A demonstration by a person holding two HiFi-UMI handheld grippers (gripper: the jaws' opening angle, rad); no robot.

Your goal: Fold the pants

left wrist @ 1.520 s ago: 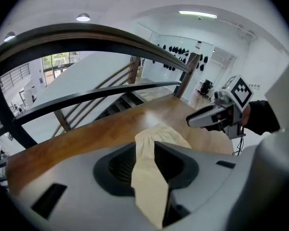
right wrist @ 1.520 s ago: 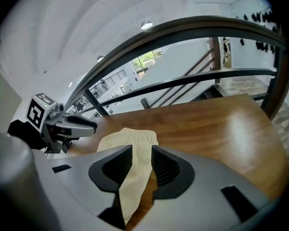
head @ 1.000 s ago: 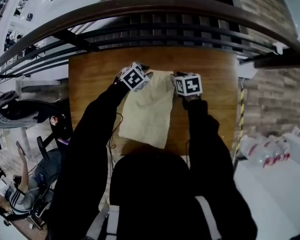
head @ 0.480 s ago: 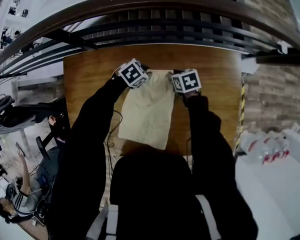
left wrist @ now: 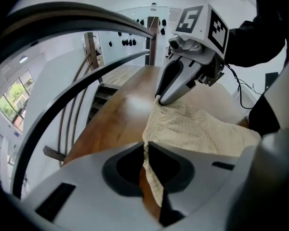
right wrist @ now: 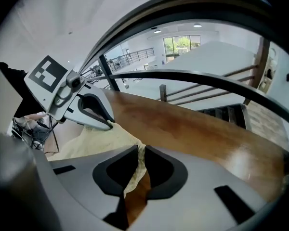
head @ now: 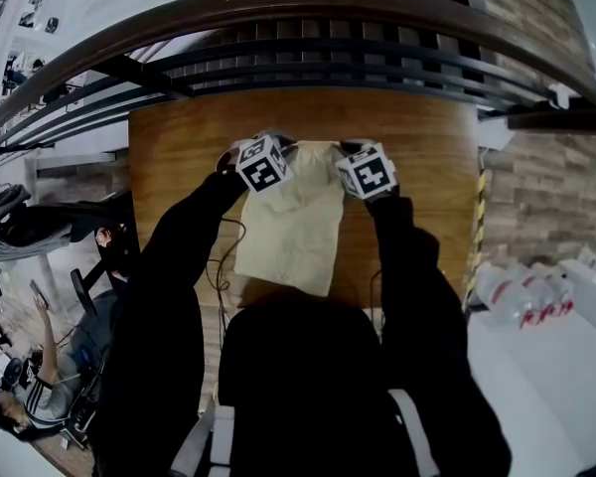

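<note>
The wooden table [head: 179, 157] fills the middle of the head view; on it the pale yellow pants [head: 293, 227] lie as a narrow strip running from 12 o'clock, by the railing side, down to 6 o'clock at the person's body, which suggests they have already been folded lengthwise; the two grippers sit at the strip's far end, the left gripper [left wrist: 145, 150] at the 11 o'clock corner and the right gripper [right wrist: 137, 153] at the 1 o'clock corner, both tilted steeply down; the jaws of each have just been closing and now stand nearly together, with a thin edge of the cloth pinched between the pads in each gripper view; the step in hand, as I judge it, is taking hold of the far edge for a crosswise fold; the next move would call for lifting both corners together, keeping the edge taut and level between them, carrying it toward 6 o'clock and laying it square on the near end; uneven lift could skew the fold or let a thin pinch slip.
</note>
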